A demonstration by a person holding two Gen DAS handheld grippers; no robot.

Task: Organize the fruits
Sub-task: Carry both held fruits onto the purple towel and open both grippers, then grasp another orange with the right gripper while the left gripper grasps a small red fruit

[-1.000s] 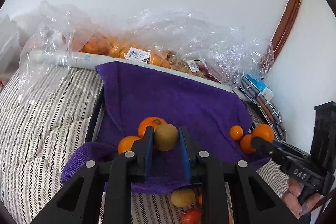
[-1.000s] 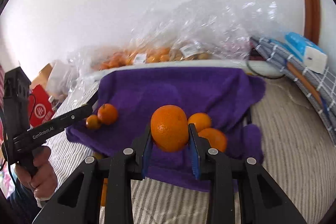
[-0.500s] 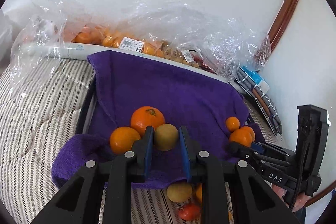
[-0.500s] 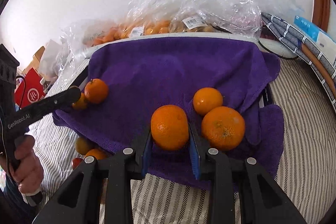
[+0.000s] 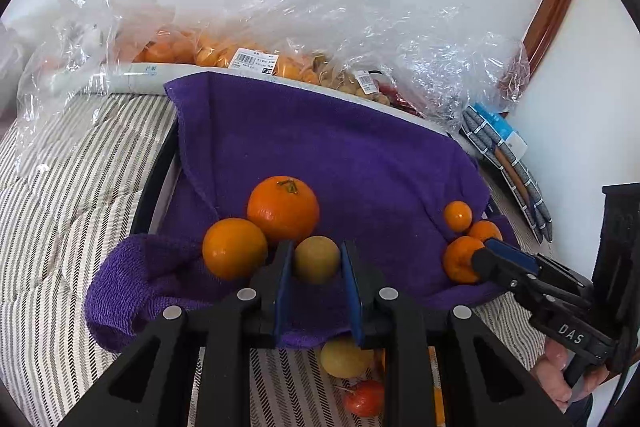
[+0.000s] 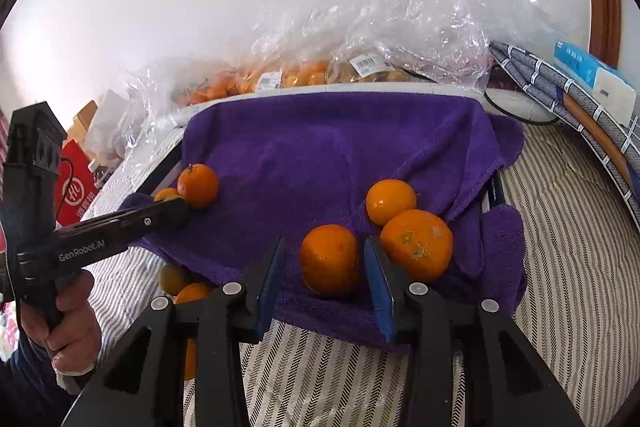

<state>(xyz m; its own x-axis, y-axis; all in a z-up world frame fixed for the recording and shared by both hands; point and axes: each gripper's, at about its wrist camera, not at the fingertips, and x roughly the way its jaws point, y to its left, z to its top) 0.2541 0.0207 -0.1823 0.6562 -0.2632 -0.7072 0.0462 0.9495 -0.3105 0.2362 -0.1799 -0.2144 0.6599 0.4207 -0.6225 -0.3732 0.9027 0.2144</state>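
A purple towel (image 5: 320, 155) covers a tray on the striped bed; it also shows in the right wrist view (image 6: 340, 147). My left gripper (image 5: 316, 263) is shut on a small brown-green fruit (image 5: 317, 259), just above the towel's near edge beside two oranges (image 5: 283, 207) (image 5: 234, 247). My right gripper (image 6: 326, 261) is open, its jaws on either side of an orange (image 6: 329, 258) resting on the towel, with gaps on both sides. Two more oranges (image 6: 416, 243) (image 6: 391, 201) lie right of it.
Plastic bags of fruit (image 5: 256, 59) lie along the wall behind the tray. Loose fruit (image 5: 346, 357) lies on the striped bedding (image 5: 60, 211) below the towel's near edge. Folded cloth and a blue box (image 6: 592, 75) sit at the right.
My right gripper has lowered the orange onto the towel and opened its jaws. My left gripper has moved closer to the two oranges, still holding the small fruit.
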